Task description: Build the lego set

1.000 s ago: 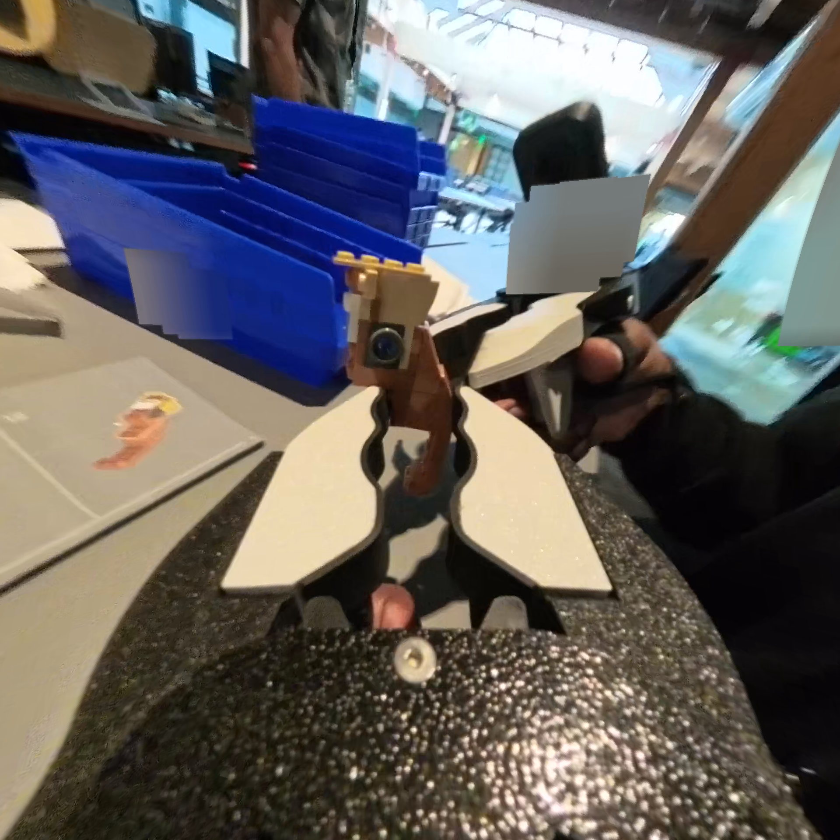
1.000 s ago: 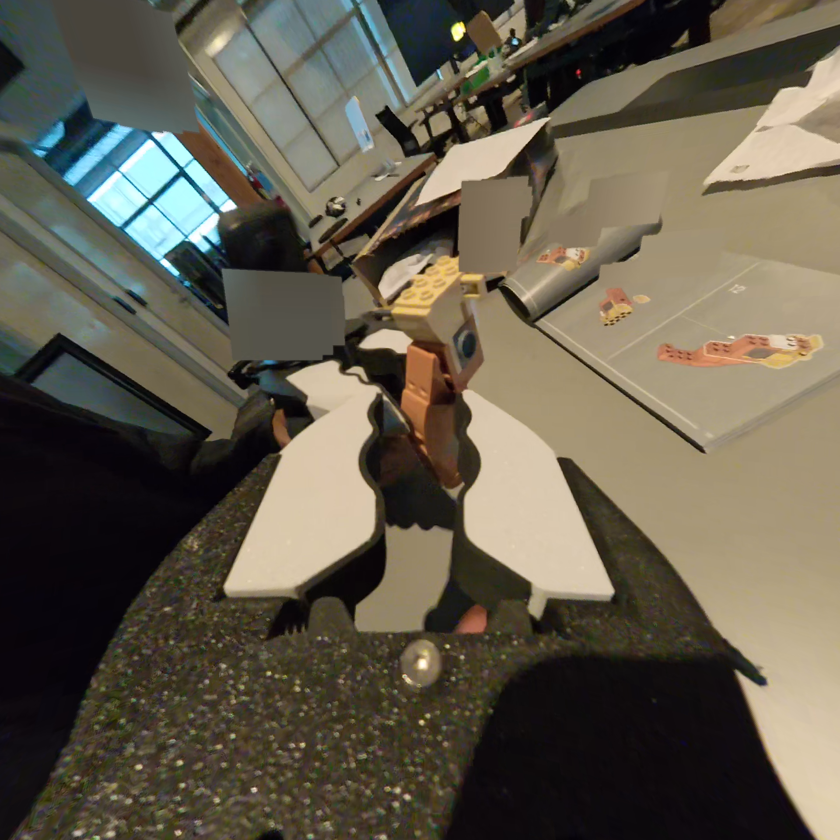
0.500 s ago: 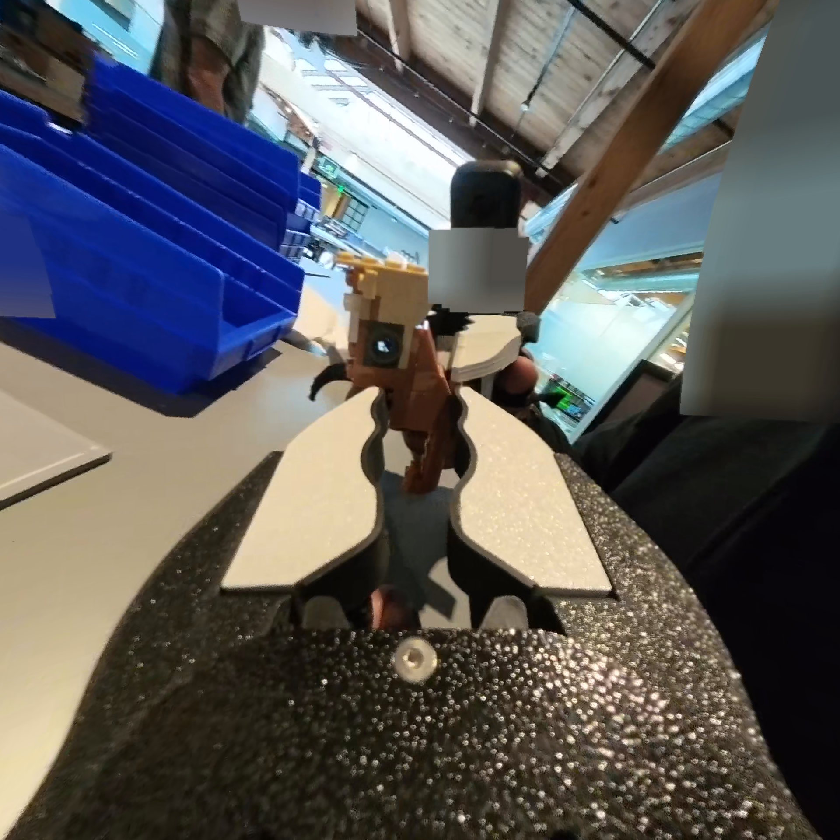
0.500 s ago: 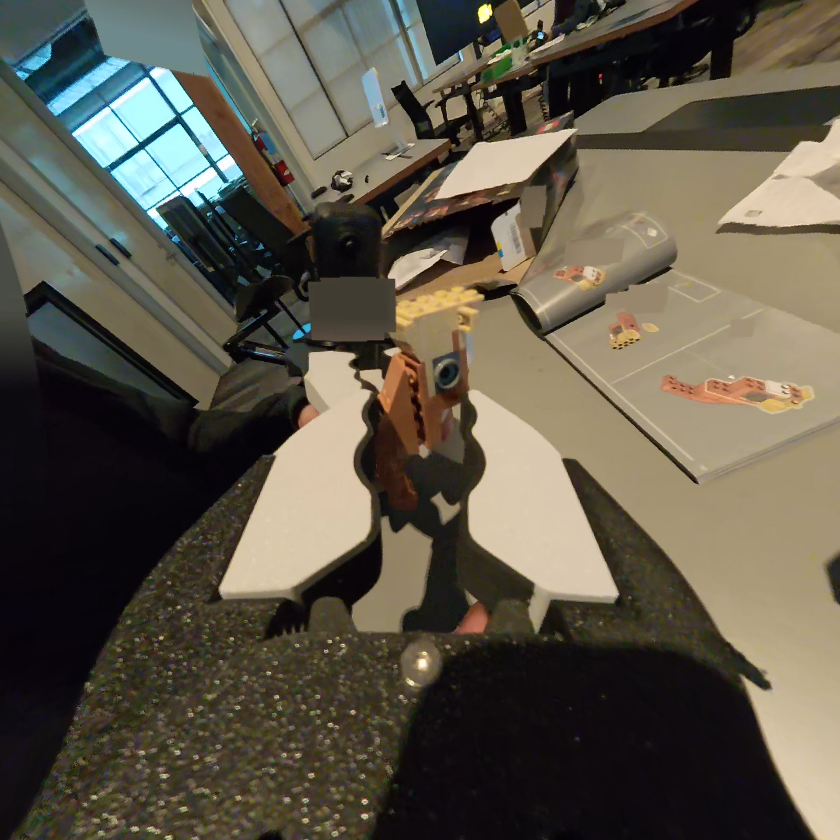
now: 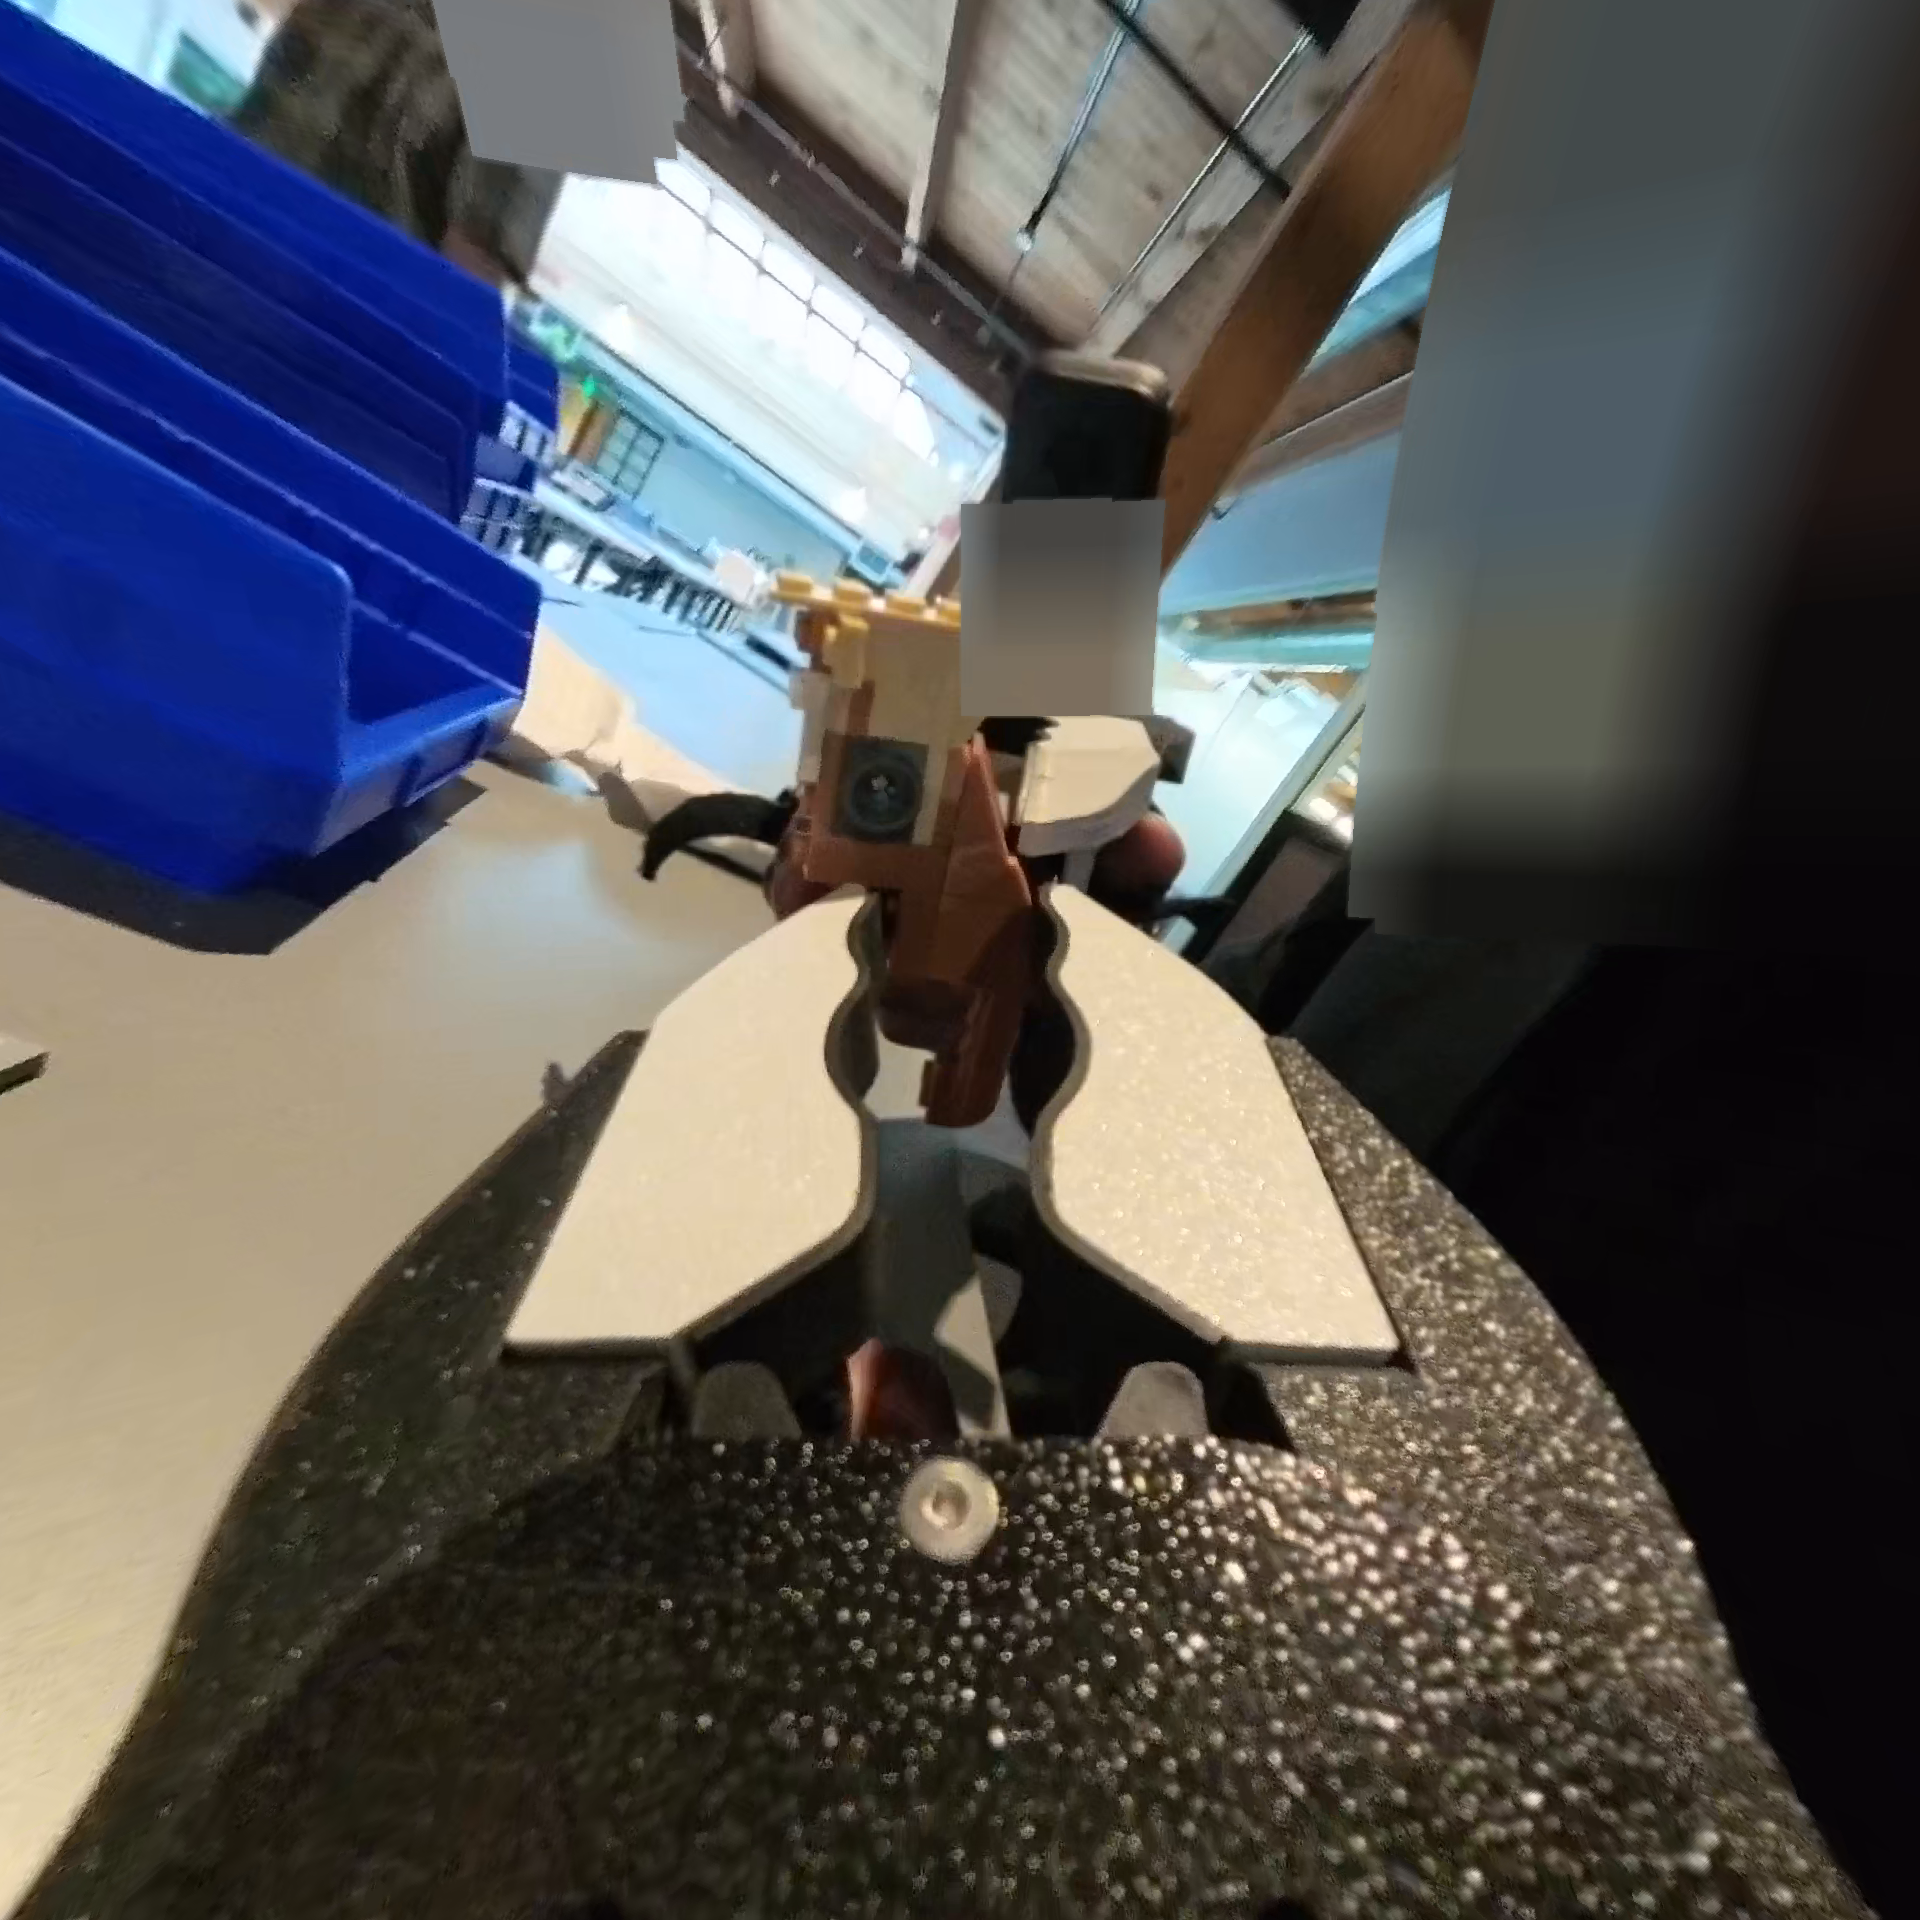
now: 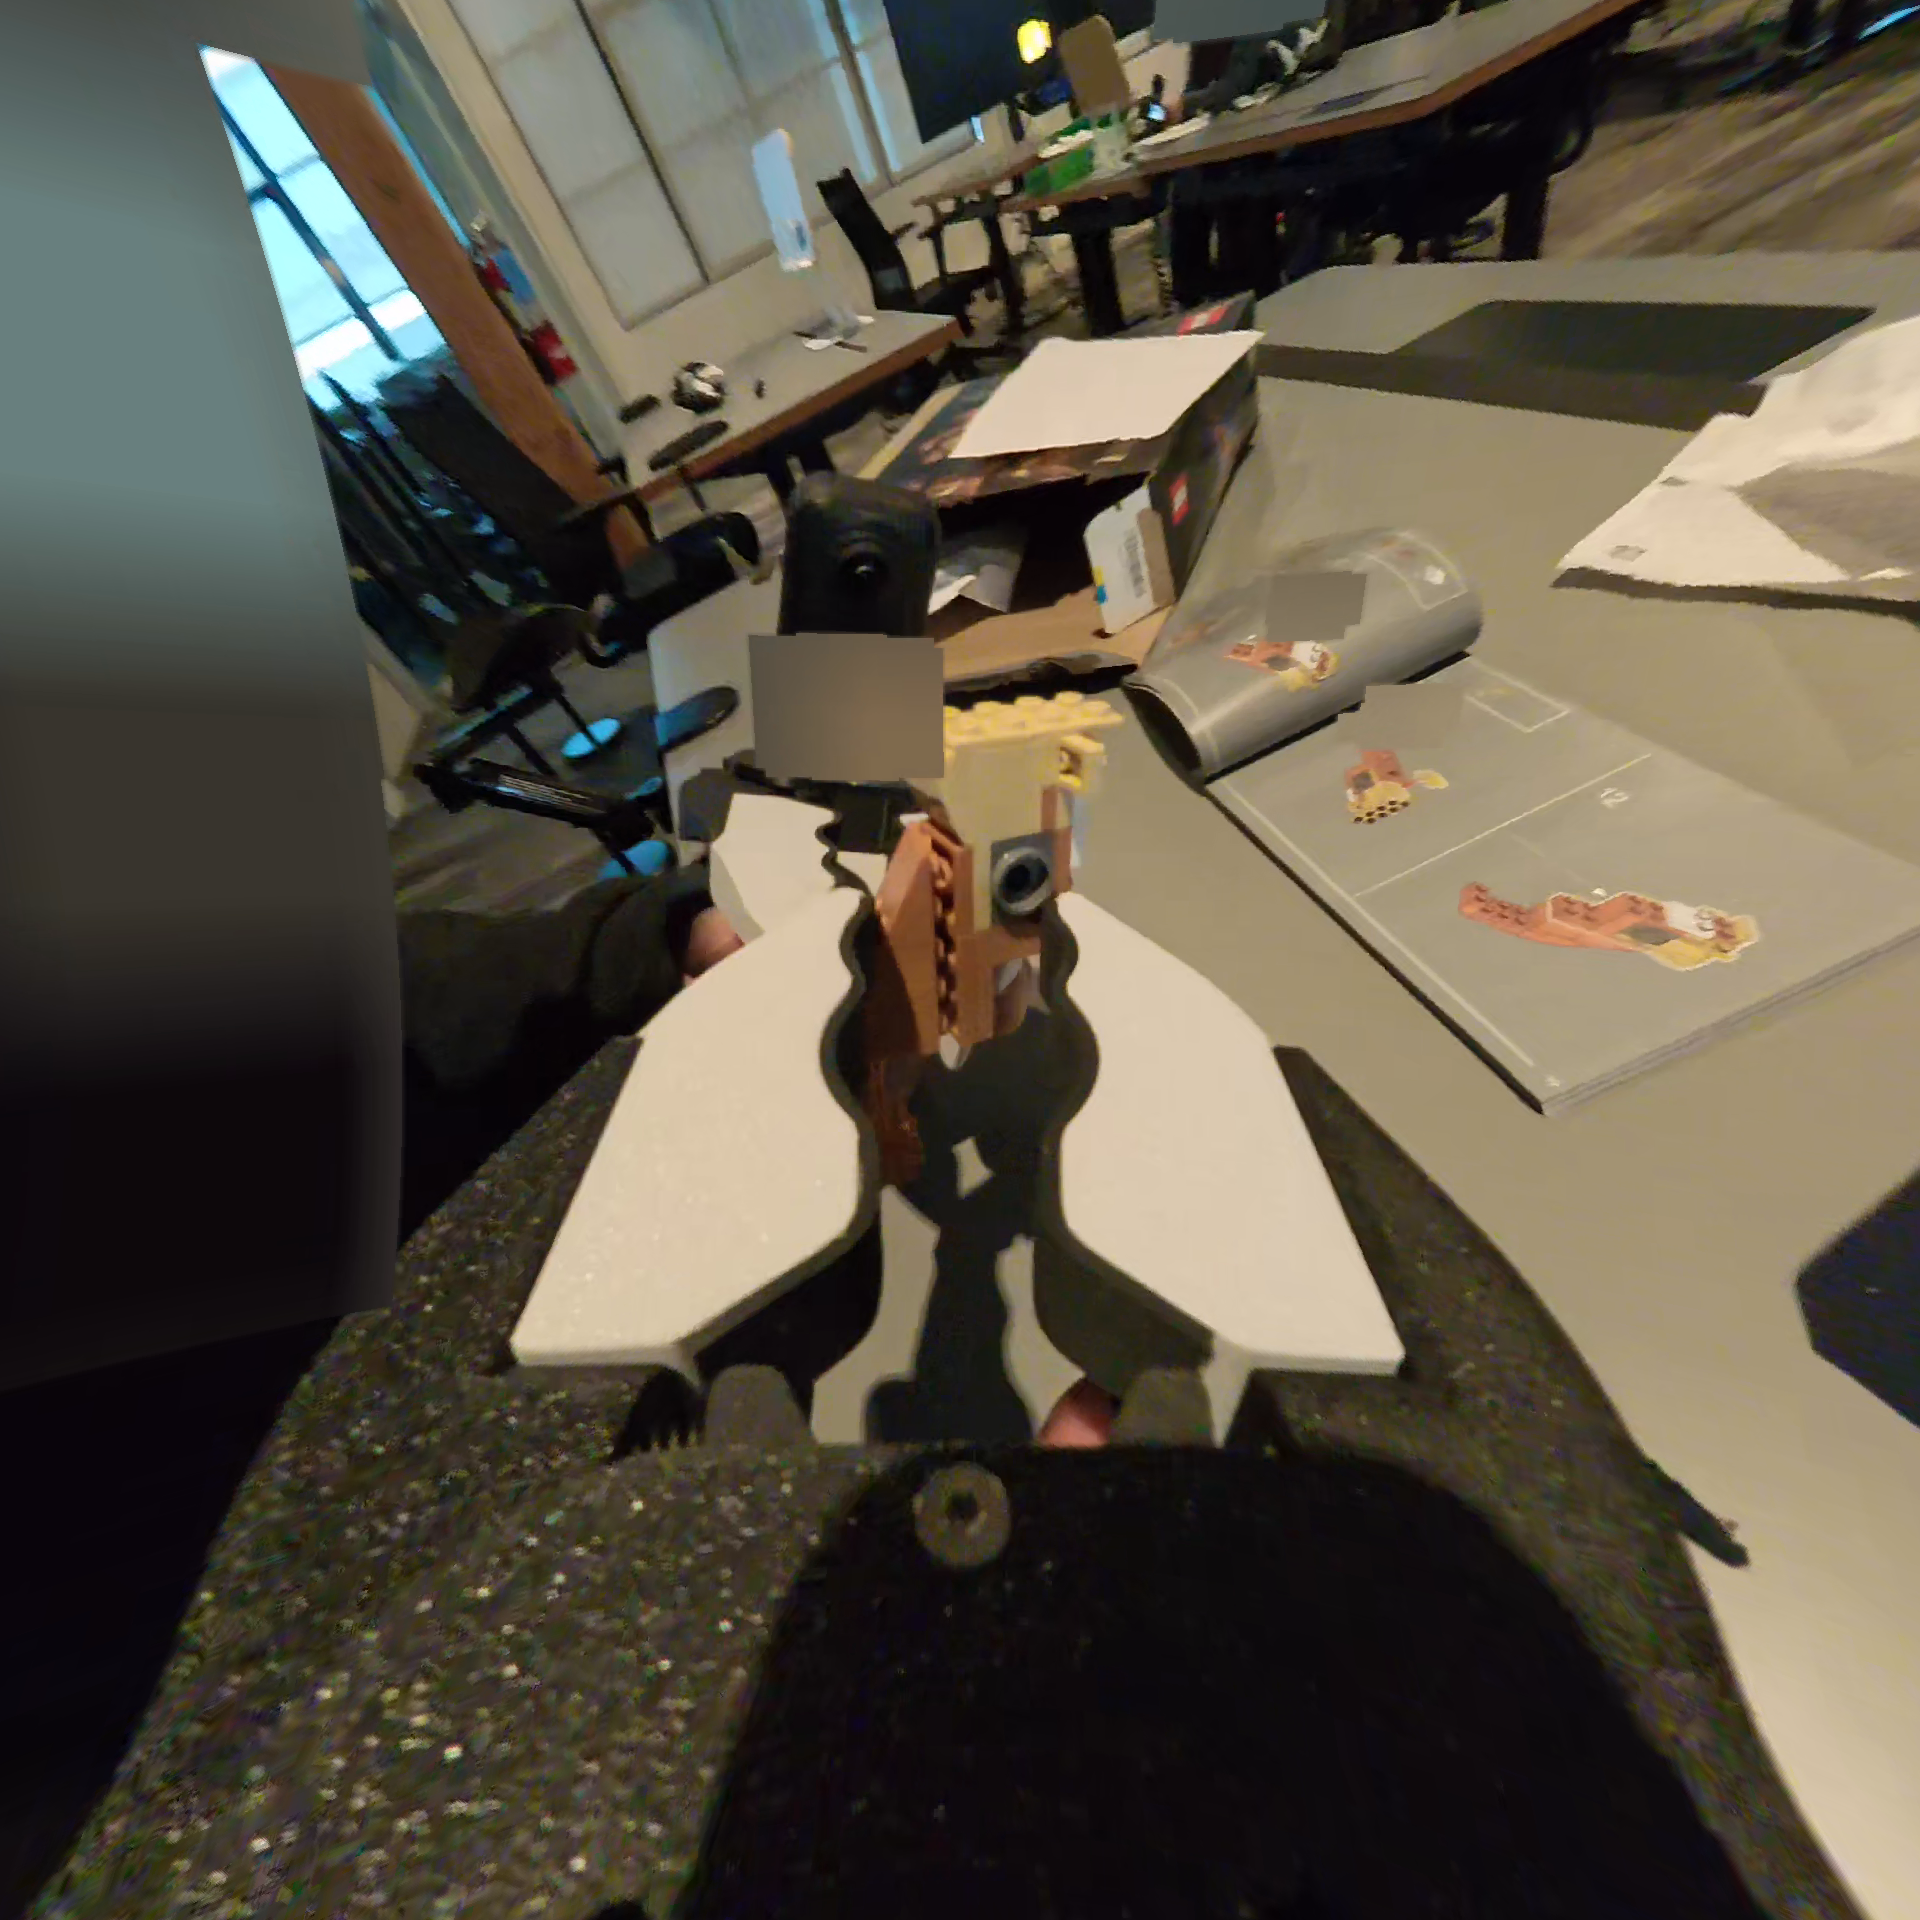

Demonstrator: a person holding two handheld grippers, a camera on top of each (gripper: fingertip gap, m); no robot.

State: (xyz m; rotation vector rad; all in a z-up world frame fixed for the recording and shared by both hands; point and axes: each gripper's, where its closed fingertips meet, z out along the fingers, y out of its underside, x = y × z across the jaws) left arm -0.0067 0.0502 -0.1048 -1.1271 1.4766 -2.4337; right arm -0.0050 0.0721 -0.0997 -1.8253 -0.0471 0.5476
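Observation:
A small lego model (image 5: 914,831), brown below with a tan block, yellow studded plate and a dark round eye piece on top, is held above the grey table. My left gripper (image 5: 956,925) is shut on its brown lower part. My right gripper (image 6: 956,925) is shut on the same model (image 6: 987,883) from the opposite side. Each gripper shows behind the model in the other's view: the right gripper in the left wrist view (image 5: 1091,795), the left gripper in the right wrist view (image 6: 769,862). The model's lower end hangs between the fingers.
Blue plastic bins (image 5: 208,623) stand on the table to the left. An open instruction booklet (image 6: 1558,883) lies to the right, with an opened cardboard box (image 6: 1091,468) and white paper bags (image 6: 1766,488) behind it. The person's dark sleeve (image 6: 520,977) is close.
Both grippers have turned together with the model still held between them. The left view has swung up and right, away from the booklet. The right view has levelled out.

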